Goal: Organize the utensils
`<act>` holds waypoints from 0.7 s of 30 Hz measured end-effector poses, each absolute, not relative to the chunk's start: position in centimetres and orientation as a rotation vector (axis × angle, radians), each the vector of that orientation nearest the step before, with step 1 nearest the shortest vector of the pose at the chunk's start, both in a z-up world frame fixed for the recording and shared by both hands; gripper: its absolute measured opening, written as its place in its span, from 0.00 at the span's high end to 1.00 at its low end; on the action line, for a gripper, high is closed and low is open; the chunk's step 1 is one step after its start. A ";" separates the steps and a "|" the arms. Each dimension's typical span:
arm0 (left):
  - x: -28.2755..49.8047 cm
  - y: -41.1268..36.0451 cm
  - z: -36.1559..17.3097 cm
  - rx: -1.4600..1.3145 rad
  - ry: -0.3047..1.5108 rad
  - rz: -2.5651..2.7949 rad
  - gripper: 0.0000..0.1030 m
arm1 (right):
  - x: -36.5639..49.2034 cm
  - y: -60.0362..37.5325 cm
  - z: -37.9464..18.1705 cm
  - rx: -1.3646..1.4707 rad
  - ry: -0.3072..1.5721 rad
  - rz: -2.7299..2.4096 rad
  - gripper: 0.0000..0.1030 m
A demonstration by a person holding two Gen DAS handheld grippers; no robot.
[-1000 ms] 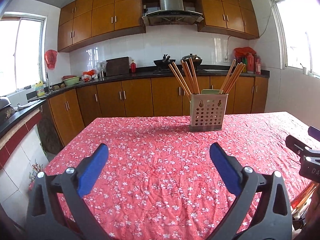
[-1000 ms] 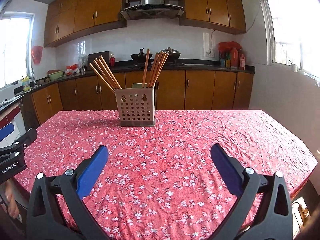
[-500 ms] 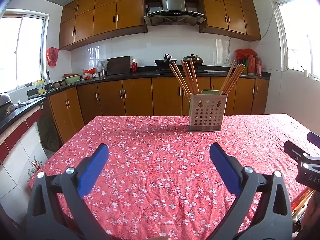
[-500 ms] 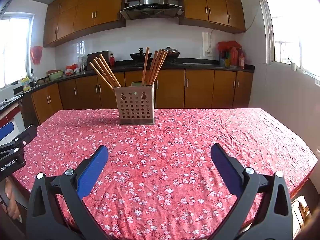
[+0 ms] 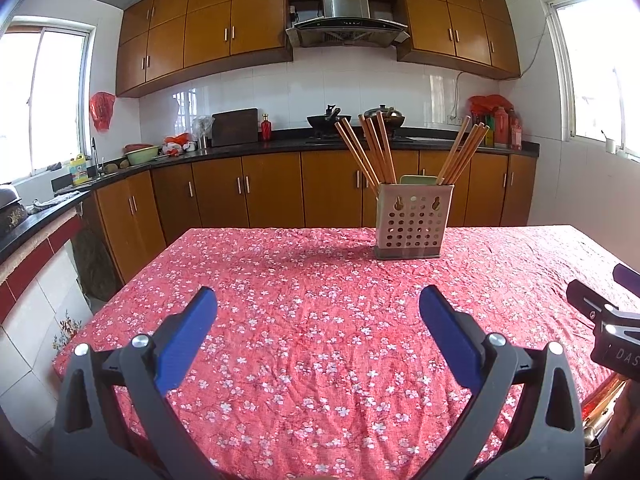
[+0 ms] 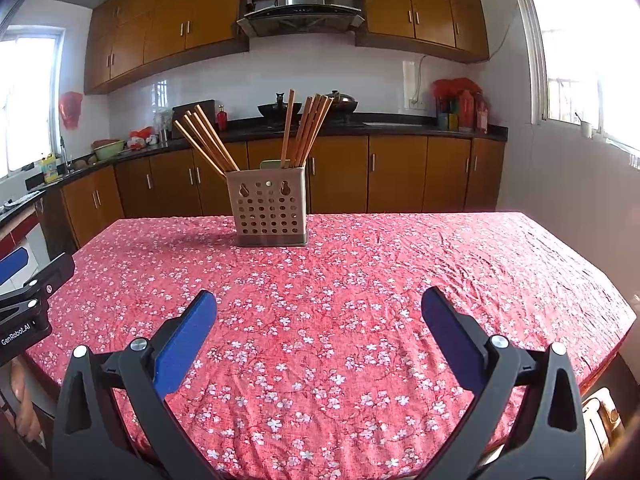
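Both grippers have been drawn back slightly from the table since the earlier frames, so more of the near cloth edge is seen, while the holder has stayed in place. Left gripper [image 5: 318,308] is held with its blue fingers [image 5: 184,336] wide apart and nothing between them; right gripper [image 6: 319,312] is likewise spread and empty. A perforated beige holder [image 5: 413,222] is stood upright on the red flowered tablecloth [image 5: 320,320], in the centre-right of the left view and centre-left of the right view, well apart from both grippers. Wooden chopsticks [image 5: 370,152] are leaned in it in two bunches.
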State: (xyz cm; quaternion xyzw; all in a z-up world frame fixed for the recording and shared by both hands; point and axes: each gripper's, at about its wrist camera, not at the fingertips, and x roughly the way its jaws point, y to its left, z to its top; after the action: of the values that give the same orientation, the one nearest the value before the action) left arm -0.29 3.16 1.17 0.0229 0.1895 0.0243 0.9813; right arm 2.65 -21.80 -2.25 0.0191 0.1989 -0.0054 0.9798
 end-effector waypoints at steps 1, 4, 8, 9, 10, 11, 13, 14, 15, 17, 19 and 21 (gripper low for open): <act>-0.3 3.1 1.2 0.047 0.381 0.049 0.04 | 2.7 -21.8 -2.3 0.039 0.401 -0.010 0.02; -0.3 3.2 1.2 0.047 0.381 0.048 0.04 | 2.8 -21.9 -2.3 0.041 0.402 -0.011 0.02; -0.3 3.2 1.2 0.047 0.382 0.046 0.04 | 2.8 -21.9 -2.3 0.044 0.403 -0.013 0.02; -0.3 3.2 1.2 0.047 0.382 0.045 0.04 | 2.8 -21.9 -2.3 0.045 0.404 -0.014 0.02; -0.3 3.2 1.2 0.047 0.382 0.046 0.04 | 2.8 -21.9 -2.4 0.045 0.404 -0.014 0.02; -0.3 3.2 1.2 0.048 0.382 0.045 0.04 | 2.8 -21.9 -2.4 0.045 0.404 -0.014 0.02; -0.2 3.2 1.2 0.048 0.382 0.045 0.04 | 2.8 -21.9 -2.4 0.046 0.404 -0.014 0.02; -0.3 3.2 1.2 0.047 0.383 0.045 0.04 | 2.8 -21.9 -2.4 0.046 0.404 -0.014 0.02; -0.2 3.2 1.1 0.047 0.383 0.045 0.04 | 2.8 -21.9 -2.4 0.046 0.405 -0.014 0.02; -0.2 3.2 1.1 0.048 0.384 0.045 0.04 | 2.8 -21.9 -2.4 0.046 0.405 -0.014 0.02; -0.2 3.2 1.0 0.049 0.385 0.044 0.04 | 2.8 -21.9 -2.4 0.048 0.406 -0.015 0.02; -0.2 3.2 1.0 0.049 0.385 0.045 0.04 | 2.8 -21.9 -2.4 0.049 0.406 -0.016 0.02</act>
State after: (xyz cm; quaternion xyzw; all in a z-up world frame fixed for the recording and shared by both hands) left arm -0.18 3.24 1.04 0.0243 0.1911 0.0224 0.9810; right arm 2.82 -21.93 -2.42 0.0242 0.2018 -0.0077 0.9791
